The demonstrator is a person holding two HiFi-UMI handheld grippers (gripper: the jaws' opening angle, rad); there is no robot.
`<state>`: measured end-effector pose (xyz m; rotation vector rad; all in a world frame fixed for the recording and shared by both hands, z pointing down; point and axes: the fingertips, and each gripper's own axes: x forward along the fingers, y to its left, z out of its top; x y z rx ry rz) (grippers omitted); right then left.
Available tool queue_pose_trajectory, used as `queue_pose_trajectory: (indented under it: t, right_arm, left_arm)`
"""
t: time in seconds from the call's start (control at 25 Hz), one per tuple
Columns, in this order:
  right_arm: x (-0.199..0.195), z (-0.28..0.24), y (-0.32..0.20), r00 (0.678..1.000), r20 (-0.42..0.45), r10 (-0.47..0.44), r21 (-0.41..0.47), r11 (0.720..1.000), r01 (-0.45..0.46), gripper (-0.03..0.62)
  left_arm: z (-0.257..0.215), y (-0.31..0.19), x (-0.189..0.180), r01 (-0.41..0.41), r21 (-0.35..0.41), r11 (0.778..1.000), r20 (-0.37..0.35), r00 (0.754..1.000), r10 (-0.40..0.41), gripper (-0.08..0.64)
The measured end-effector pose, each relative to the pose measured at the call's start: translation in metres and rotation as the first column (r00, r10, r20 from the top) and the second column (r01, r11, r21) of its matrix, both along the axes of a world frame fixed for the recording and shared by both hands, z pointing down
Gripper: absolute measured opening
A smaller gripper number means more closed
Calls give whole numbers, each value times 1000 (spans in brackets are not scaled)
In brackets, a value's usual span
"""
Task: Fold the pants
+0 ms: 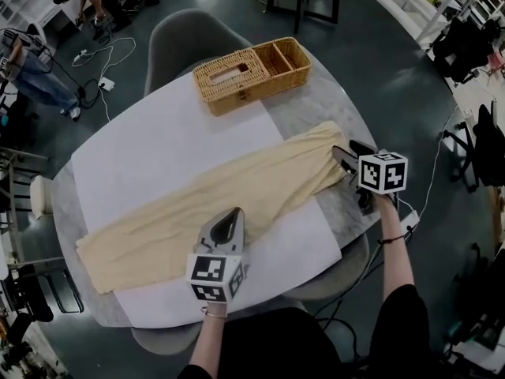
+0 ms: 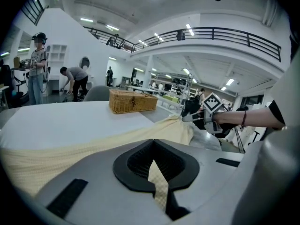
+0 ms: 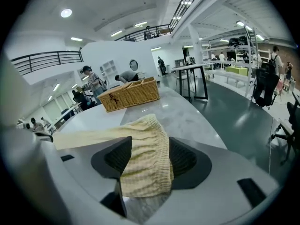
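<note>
Pale yellow pants (image 1: pixel 237 192) lie stretched in a long band across the white sheet (image 1: pixel 158 140) on the round table, waistband to the right. My left gripper (image 1: pixel 230 221) sits at the near edge of the band's middle. In the left gripper view its jaws (image 2: pixel 154 161) are shut on a thin fold of the pants (image 2: pixel 93 144). My right gripper (image 1: pixel 342 159) is at the waistband end. Its jaws (image 3: pixel 150 146) stand open, with the ribbed waistband (image 3: pixel 146 163) draped between them and no pad pressing on it.
A wicker basket (image 1: pixel 251 71) stands at the table's far edge. Grey chairs (image 1: pixel 189 34) ring the table. The bare marble top (image 1: pixel 316 105) shows at the right. Cables and people are on the floor at the far left.
</note>
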<state>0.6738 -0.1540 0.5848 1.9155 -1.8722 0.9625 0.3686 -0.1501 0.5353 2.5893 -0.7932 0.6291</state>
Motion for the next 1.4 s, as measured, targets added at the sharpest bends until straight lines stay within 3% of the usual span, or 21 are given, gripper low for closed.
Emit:
queue_pose_trajectory:
  t: [0.6,0.88,1.0,1.4]
  right_arm:
    - [3,30,-15,999,51,-16,-114,993,21,230]
    - [-2,34,-14,997,16,-75,-173,982,77,227]
    - [-7,35,-13,996,26,-91,-185,978,94,161]
    - [-12,31,-11,985,169,-39,-142,988,63,100]
  left_arm:
    - [4,-2,6,55,-25,998,1,998,-55,14]
    - [5,-2,3,77,-30,997,6,997,-77,14]
    - [5,-1,4,80,-32,996,5,997,-80,14]
    - [2,3,-1,94,-27,995,-2,996,-94,14]
